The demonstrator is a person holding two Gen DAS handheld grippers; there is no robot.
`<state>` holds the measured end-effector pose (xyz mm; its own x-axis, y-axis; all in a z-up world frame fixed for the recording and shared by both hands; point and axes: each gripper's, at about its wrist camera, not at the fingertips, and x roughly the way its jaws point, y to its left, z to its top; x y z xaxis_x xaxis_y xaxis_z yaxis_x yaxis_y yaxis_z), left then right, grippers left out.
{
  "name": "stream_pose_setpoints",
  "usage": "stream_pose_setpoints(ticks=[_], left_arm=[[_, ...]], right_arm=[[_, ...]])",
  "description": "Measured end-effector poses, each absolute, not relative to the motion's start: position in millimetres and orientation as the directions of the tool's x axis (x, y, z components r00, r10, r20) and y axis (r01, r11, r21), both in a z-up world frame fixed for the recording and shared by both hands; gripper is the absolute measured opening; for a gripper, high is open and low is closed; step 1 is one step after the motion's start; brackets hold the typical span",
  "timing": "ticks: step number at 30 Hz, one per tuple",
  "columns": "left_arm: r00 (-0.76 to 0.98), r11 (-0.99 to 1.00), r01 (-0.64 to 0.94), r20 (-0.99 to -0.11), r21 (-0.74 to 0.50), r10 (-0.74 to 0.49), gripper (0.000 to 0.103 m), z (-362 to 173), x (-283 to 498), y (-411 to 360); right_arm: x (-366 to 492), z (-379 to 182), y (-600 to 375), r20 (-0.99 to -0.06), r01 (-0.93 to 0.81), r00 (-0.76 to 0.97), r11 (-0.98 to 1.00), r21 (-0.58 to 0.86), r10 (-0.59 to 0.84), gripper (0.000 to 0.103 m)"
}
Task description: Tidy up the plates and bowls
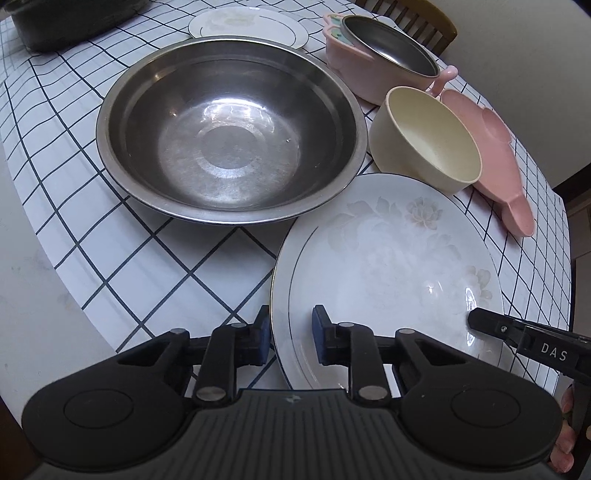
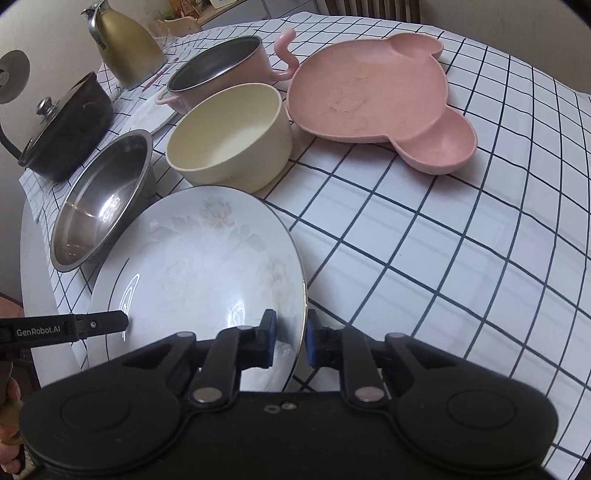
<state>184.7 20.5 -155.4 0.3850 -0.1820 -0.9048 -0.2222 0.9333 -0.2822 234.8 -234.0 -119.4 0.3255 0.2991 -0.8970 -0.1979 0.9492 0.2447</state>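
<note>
A white floral plate (image 1: 388, 266) (image 2: 199, 266) lies at the table's near edge. My left gripper (image 1: 290, 334) straddles its left rim, jaws a little apart on either side of the rim. My right gripper (image 2: 290, 341) straddles its right rim the same way. Whether either one clamps the rim I cannot tell. Behind the plate stand a large steel bowl (image 1: 229, 129) (image 2: 99, 206), a cream bowl (image 1: 424, 140) (image 2: 229, 136), a pink divided plate (image 1: 491, 158) (image 2: 376, 99), a pink steel-lined pot (image 1: 384, 59) (image 2: 221, 70) and a second white plate (image 1: 247, 26) (image 2: 151, 112).
The table has a white checked cloth (image 2: 424, 240). A black lidded pot (image 2: 62, 125) and a gold jug (image 2: 125, 48) stand at the far left. A wooden chair (image 1: 424, 18) is behind the table. Bare cloth lies to the right of the plate.
</note>
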Motion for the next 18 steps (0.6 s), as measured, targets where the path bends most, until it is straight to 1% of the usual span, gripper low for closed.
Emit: stream_pose_setpoints(ticks=[4, 18], left_arm=[[0.382, 0.934, -0.211, -0.904, -0.288, -0.193, 0.022, -155, 179, 19], [0.310, 0.948, -0.099, -0.915, -0.303, -0.260, 0.022, -153, 115, -22]], right_arm=[[232, -119, -242, -0.893, -0.170, 0.319, 0.946, 0.274, 0.316, 0.013], [166, -114, -290, -0.909, -0.141, 0.275, 0.948, 0.286, 0.315, 0.013]])
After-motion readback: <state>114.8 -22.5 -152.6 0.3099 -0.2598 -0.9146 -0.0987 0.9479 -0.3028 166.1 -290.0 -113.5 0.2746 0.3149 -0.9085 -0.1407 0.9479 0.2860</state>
